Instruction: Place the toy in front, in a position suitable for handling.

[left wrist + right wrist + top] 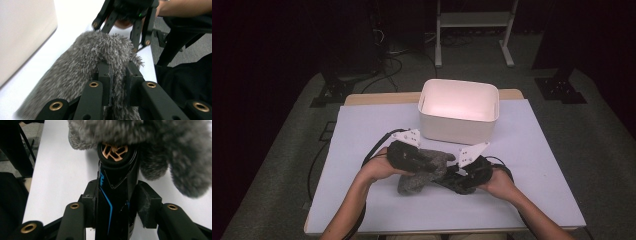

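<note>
1. Near the front edge of the surface (377, 210), the person's two hands each hold a gripper over the middle.
2. The right gripper (117, 195) has its jaws closed tight on a black tool (115, 182). The tool has a thin blue line on it and a round gold-patterned end. What kind of tool it is cannot be told.
3. The left gripper (119, 82) has its jaws pinched shut on the edge of a fluffy grey cover (100, 55). A fold of the fur sits squeezed between the two jaws.
4. In the high view, the grey cover (427, 167) lies between the two grippers, a little in front of the middle of the surface. The round end of the tool goes in under the fur.
5. The step in hand looks like pulling the cover and the tool apart, or pushing them together. Which one cannot be told.
6. The next move needs one gripper to hold firm while the other pulls slowly and straight.
7. Farther back, a white bin (459, 111) stands near the far edge.
</note>
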Demonstrator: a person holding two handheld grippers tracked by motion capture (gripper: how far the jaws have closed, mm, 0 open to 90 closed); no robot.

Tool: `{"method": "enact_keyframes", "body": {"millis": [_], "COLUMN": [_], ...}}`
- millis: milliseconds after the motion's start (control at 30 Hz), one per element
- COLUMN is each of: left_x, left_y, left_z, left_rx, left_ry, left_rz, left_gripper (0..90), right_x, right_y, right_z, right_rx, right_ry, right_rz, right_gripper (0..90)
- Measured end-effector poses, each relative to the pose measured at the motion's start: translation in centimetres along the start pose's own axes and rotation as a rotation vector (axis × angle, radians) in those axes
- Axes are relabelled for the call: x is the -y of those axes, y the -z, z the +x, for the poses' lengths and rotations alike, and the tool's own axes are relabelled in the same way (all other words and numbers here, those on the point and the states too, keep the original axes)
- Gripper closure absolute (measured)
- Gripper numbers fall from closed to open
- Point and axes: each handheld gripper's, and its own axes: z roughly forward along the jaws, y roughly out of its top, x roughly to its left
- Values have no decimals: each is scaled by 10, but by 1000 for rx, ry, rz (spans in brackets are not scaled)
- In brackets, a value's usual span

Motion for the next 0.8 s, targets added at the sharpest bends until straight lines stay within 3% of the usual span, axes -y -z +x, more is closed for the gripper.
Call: {"method": "enact_keyframes", "body": {"millis": [133, 267, 500, 600, 800], "left_x": [13, 14, -9, -23, -20], "left_y": [-7, -13, 4, 8, 8], "left_z": [5, 6, 0, -7, -7], "left_rx": [5, 21, 8, 1, 5], "left_ry": [38, 39, -3, -40, -38], "left_rz": [9, 8, -35, -20, -22], "left_gripper": [784, 784, 786, 786, 786], "right_x": [12, 17, 6, -3, 0], "right_y": [6, 7, 3, -2, 3], "right_z": [0, 2, 1, 0, 2], "right_rx": [4, 13, 1, -16, -8], "right_ry": [-12, -2, -17, -18, -12], "right_rz": [0, 0, -72, -110, -111], "right_gripper": [556, 557, 558, 556, 557]}}
